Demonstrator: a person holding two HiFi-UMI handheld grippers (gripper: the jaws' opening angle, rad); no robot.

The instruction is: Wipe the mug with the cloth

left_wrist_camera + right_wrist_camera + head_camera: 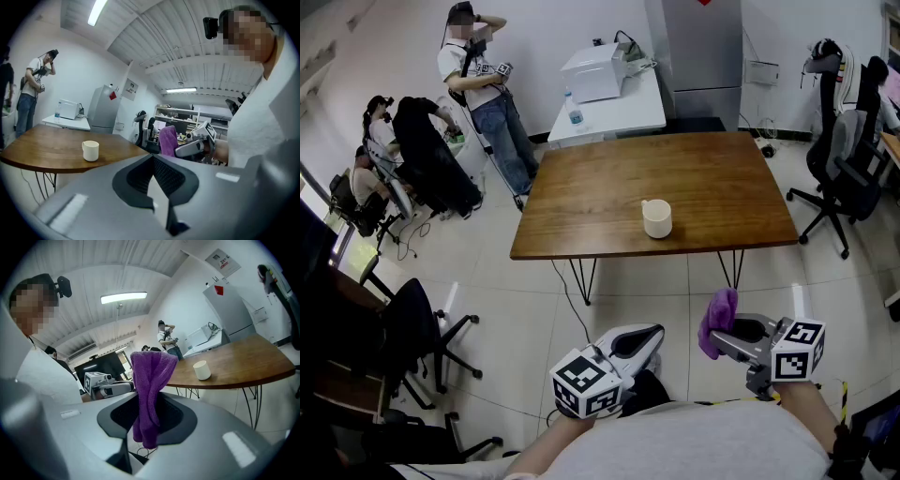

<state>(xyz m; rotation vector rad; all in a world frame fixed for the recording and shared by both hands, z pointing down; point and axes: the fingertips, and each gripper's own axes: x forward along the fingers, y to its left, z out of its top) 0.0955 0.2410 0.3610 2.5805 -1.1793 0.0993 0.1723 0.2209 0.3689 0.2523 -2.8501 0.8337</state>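
Ahead of both claws: cream mug (656, 218), upright on the wooden table (722, 178), close to its near edge, handle turned left; well apart from either pair of jaws, roughly straight out from the left gripper (654, 334) and ahead-left of the right gripper (719, 342).
Grip of right gripper: clenched on the purple cloth (149, 380); one bunched end sticking up past the jaws, the other drooping below them.
Grip of left gripper: jaws pressed together, nothing between them.
Pose of hands: held low and close to the torso, over the tiled floor (675, 295), short of the table; near level with a slight downward tip; angled a little inward, visible in one another's views.
Between claws and mug: floor tiles and the table's front edge on thin black legs.
Beyond the table: white side table (614, 112) carrying a printer (598, 70) and a bottle (575, 114); grey cabinet (705, 47) just beside it.
Left of left gripper: black office chair (417, 323); farther back a standing person (478, 80) with one arm raised, plus seated people (380, 155).
Right of right gripper, far off: more black chairs (844, 159).
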